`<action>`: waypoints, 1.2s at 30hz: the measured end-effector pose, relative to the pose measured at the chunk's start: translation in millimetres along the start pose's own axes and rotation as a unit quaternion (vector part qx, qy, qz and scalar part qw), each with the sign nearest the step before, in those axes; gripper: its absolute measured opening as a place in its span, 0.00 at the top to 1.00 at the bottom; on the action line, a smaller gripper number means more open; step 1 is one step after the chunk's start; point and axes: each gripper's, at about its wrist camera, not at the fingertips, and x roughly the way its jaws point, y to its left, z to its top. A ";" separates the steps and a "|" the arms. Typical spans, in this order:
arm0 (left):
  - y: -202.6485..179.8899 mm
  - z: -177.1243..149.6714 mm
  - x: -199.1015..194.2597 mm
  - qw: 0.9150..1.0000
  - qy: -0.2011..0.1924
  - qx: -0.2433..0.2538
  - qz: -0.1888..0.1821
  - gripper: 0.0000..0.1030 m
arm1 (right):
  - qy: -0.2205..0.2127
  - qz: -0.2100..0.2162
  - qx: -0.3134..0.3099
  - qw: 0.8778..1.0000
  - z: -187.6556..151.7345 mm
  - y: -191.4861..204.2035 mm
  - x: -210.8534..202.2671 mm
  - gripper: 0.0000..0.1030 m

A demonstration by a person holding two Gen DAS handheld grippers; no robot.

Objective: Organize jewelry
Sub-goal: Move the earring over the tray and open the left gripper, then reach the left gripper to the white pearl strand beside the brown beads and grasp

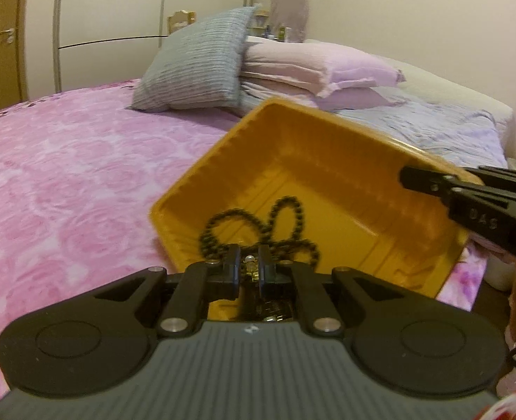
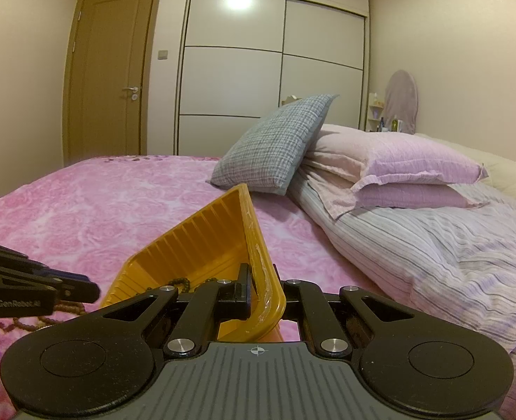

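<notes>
A yellow plastic tray (image 1: 345,175) is tilted up above the pink bed. My right gripper (image 2: 261,290) is shut on the tray's rim (image 2: 258,245); in the left wrist view the right gripper (image 1: 443,178) comes in from the right edge. A dark bead necklace (image 1: 285,210) lies looped inside the tray, and its beads (image 2: 181,283) show just above my right fingers. My left gripper (image 1: 250,262) is at the tray's near edge, shut on a small gold-coloured piece at the necklace's end. The left gripper (image 2: 90,288) enters the right wrist view from the left.
A brown bead strand (image 2: 44,320) lies on the pink bedspread (image 1: 65,175) under the left gripper. A grey cushion (image 1: 195,63) and stacked lilac pillows (image 1: 320,70) lie beyond the tray. A striped sheet (image 2: 432,262) lies to the right, with a wardrobe (image 2: 275,70) and door (image 2: 111,70) behind.
</notes>
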 end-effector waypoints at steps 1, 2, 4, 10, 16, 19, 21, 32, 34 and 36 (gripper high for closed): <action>-3.7 1.0 1.6 1.000 0.000 0.004 -0.005 0.92 | 0.000 0.000 0.000 1.000 0.0 0.2 -0.1 0.93; -7.2 2.1 3.0 1.000 0.000 0.007 -0.009 0.92 | 0.000 0.000 0.000 1.000 0.0 0.2 -0.2 0.93; -12.5 3.6 5.0 1.000 -0.001 0.013 -0.016 0.92 | 0.000 0.000 0.000 1.000 0.0 -0.3 0.1 0.93; -22.9 4.8 10.5 0.999 0.001 0.015 -0.035 0.92 | 0.000 0.000 0.000 1.000 -0.1 -0.1 -0.2 0.93; -21.7 5.0 16.1 0.999 0.008 0.002 -0.053 0.91 | 0.000 0.000 0.000 1.000 0.0 -0.2 -0.2 0.93; -15.6 4.3 14.2 0.999 0.004 -0.009 -0.048 0.86 | 0.000 0.000 0.000 1.000 -0.1 -0.2 -0.2 0.93; -7.7 3.5 9.6 0.999 0.000 -0.016 -0.038 0.86 | 0.000 0.000 0.000 1.000 -0.2 -0.5 0.0 0.93; 91.3 -8.8 -37.7 0.991 -0.017 -0.085 0.098 0.86 | 0.000 -0.001 0.001 1.000 -1.5 1.4 0.3 0.93; 109.0 -11.9 -46.5 0.988 -0.017 -0.095 0.119 0.86 | 0.000 -0.001 0.002 1.000 -1.3 0.8 0.2 0.93; 124.3 -16.5 -55.4 0.985 -0.016 -0.104 0.136 0.86 | -0.001 -0.001 0.002 1.000 -1.4 0.9 0.1 0.93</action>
